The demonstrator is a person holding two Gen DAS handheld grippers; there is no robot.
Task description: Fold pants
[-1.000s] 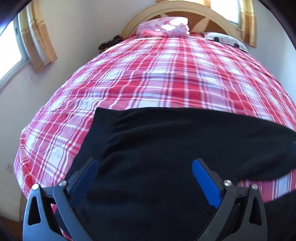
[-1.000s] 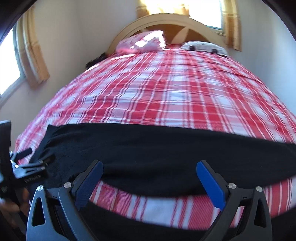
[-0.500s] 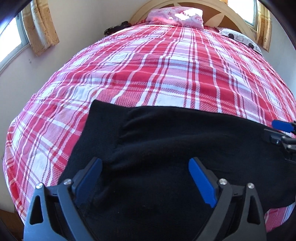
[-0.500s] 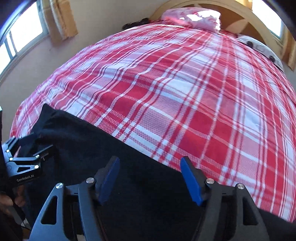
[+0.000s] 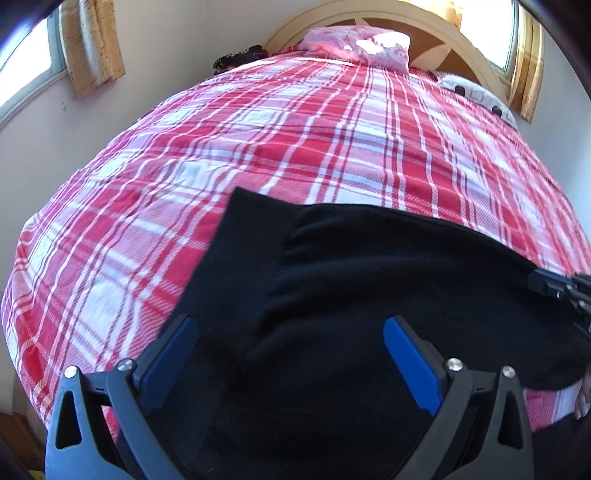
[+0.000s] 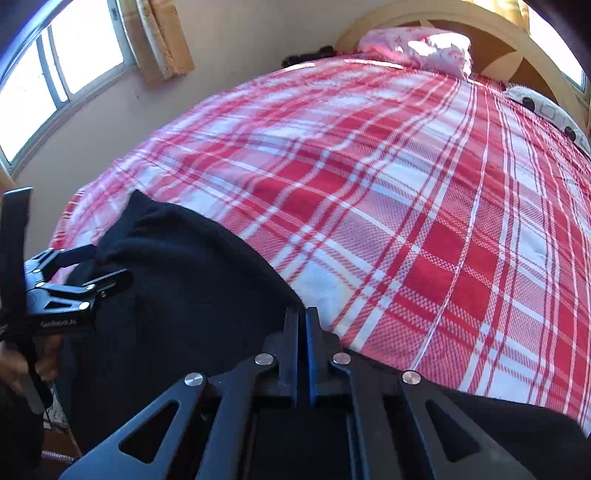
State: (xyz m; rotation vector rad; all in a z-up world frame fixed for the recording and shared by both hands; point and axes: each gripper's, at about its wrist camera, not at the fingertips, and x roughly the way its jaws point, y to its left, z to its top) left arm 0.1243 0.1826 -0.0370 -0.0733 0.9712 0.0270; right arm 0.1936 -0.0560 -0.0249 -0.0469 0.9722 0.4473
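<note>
Black pants point(image 5: 369, 277) lie spread across the near end of a bed with a red and white plaid cover point(image 5: 295, 147). My left gripper point(image 5: 288, 332) hovers over the pants near their left end, open, its blue pads wide apart with cloth below them. The right wrist view shows the pants point(image 6: 184, 277) at lower left and my right gripper point(image 6: 303, 314) shut, its tips pinching the far edge of the black cloth. The left gripper point(image 6: 99, 266) appears there at the left edge, held by a hand. The right gripper point(image 5: 561, 291) pokes in at the right edge of the left wrist view.
A pink pillow point(image 5: 354, 48) and a white patterned pillow point(image 5: 476, 92) lie at the wooden headboard point(image 6: 424, 18). A dark bundle point(image 5: 240, 59) sits at the bed's far left corner. Curtained windows point(image 6: 55, 74) flank the bed, and a wall runs along its left side.
The right gripper's jaws have gone from wide open to shut at the pants' far edge, after moving down and rolling. The left gripper has shifted a little over the pants and stays open.
</note>
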